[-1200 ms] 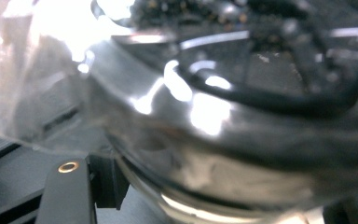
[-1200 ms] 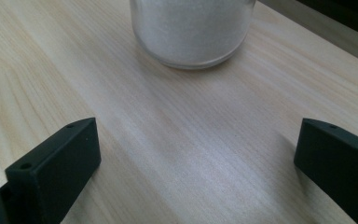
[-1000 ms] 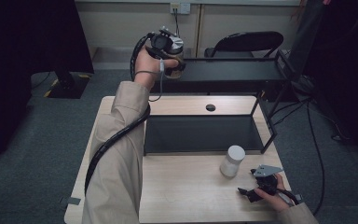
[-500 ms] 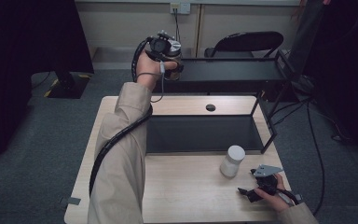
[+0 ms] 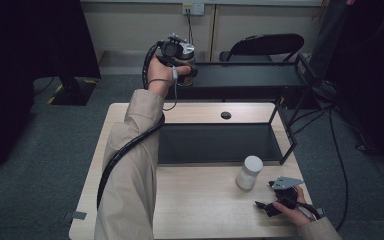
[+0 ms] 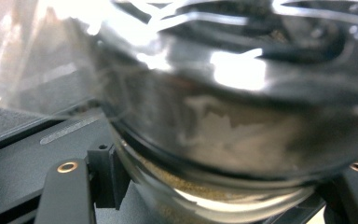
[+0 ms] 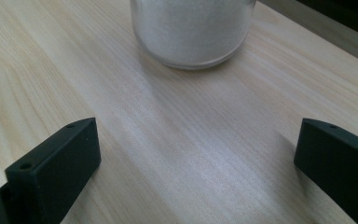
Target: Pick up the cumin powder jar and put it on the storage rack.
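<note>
Wooden table [image 5: 200, 205] with black shelf rack [image 5: 245, 80]: my left gripper [image 5: 179, 59], clamped on a glass jar [image 6: 223, 154], lifts it toward the top shelf; my right gripper [image 5: 275, 197] rests wide open, empty, facing the white jar [image 5: 249, 172] for pickup.

The left gripper [image 5: 184, 62], clamped on a clear glass jar with brownish contents [image 5: 184, 67], has drifted slightly lower over the left end of the black metal upper shelf [image 5: 250, 77]. The beige-sleeved forearm [image 5: 130, 165] behind it has shifted a little with it.
</note>
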`<state>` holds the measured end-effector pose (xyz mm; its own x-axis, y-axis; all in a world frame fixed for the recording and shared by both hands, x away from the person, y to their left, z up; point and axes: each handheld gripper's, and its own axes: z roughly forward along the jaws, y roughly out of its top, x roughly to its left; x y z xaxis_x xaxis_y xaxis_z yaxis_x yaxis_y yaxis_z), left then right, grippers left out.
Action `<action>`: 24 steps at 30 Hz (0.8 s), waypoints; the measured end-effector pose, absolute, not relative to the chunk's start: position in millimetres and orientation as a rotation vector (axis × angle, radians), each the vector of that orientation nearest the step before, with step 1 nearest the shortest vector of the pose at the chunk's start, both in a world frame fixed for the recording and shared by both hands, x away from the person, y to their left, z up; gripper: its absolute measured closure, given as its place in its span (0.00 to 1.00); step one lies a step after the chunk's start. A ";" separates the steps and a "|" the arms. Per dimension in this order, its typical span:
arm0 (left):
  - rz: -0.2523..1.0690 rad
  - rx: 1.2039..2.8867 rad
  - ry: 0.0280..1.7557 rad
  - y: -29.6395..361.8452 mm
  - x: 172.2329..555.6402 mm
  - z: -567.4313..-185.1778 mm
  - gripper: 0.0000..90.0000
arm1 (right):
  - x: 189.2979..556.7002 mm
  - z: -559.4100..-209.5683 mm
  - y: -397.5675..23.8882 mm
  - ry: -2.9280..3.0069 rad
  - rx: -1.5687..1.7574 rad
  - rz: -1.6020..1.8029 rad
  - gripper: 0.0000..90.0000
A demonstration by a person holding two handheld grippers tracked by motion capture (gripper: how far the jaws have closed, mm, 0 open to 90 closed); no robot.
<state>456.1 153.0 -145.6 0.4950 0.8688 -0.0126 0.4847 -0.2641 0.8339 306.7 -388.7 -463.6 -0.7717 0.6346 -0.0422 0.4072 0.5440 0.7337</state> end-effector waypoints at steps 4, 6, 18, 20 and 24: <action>0.595 1.911 1.125 151.5 455.0 -145.4 0.33 | 306.7 -463.6 -388.7 2.481 0.863 1.063 0.00; 0.592 1.908 1.126 152.0 454.9 -145.2 0.31 | 306.7 -463.6 -388.7 2.481 0.863 1.063 0.00; 0.616 1.911 1.120 154.5 440.3 -138.0 0.09 | 306.7 -463.6 -388.7 2.481 0.863 1.063 0.00; 0.630 1.914 1.115 154.6 436.3 -137.1 0.05 | 306.7 -463.6 -388.7 2.481 0.863 1.063 0.00; 0.632 1.922 1.104 156.8 431.0 -136.9 0.01 | 306.7 -463.6 -388.7 2.481 0.863 1.063 0.00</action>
<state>431.0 156.8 -136.9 0.4914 0.8705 0.0260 0.4634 -0.2867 0.8385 306.7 -388.7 -463.6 -0.7717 0.6346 -0.0423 0.4071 0.5440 0.7337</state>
